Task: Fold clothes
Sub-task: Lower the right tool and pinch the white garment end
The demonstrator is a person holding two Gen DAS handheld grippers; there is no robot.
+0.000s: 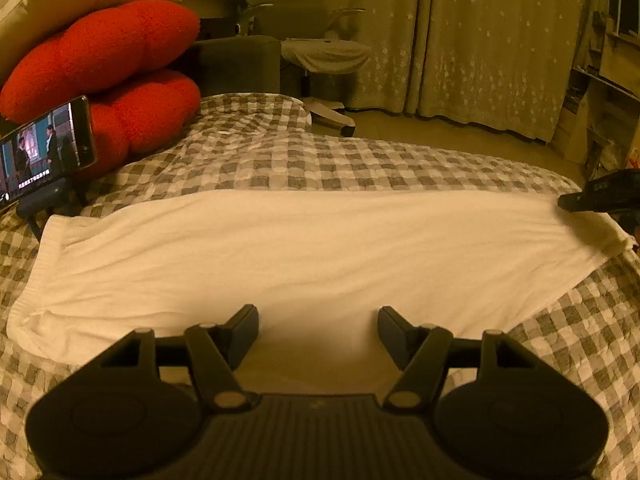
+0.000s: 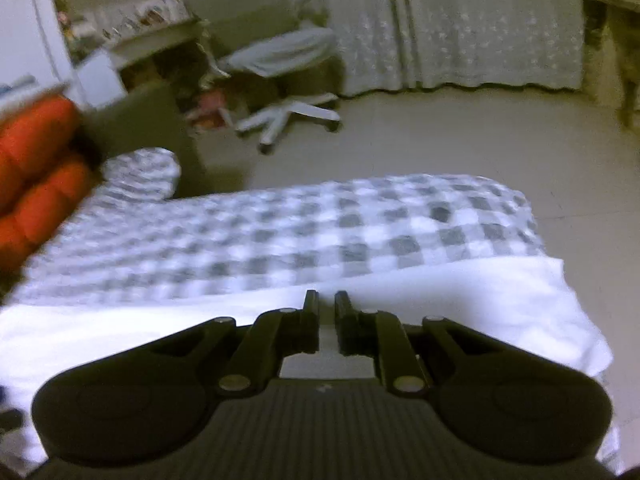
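Item: 1 white garment (image 1: pixel 304 248), knit, with a ribbed hem at its left end. It lay flat on the checked bedspread (image 1: pixel 360 164), near the bed's front edge, already folded into a long band.

Handling: I judged it soft, light and limp, with no stiffness to hold a shape; likely to sag and drag if lifted by 1 point. Best hold, as I read it: the 2 end edges or corners, 1 per claw.

Axis: long axis ran left to right across the bed; ribbed hem pointed toward the phone (image 1: pixel 44 148) and the red cushions (image 1: pixel 104 76), the other end toward the bed's right side.

My left claw (image 1: pixel 318 326) stood spread above the near long edge, pinching nothing. My right claw (image 2: pixel 327 318) was almost pressed together at the far long edge near the right end; whether cloth sat in the slit I could not tell, the view being blurred.
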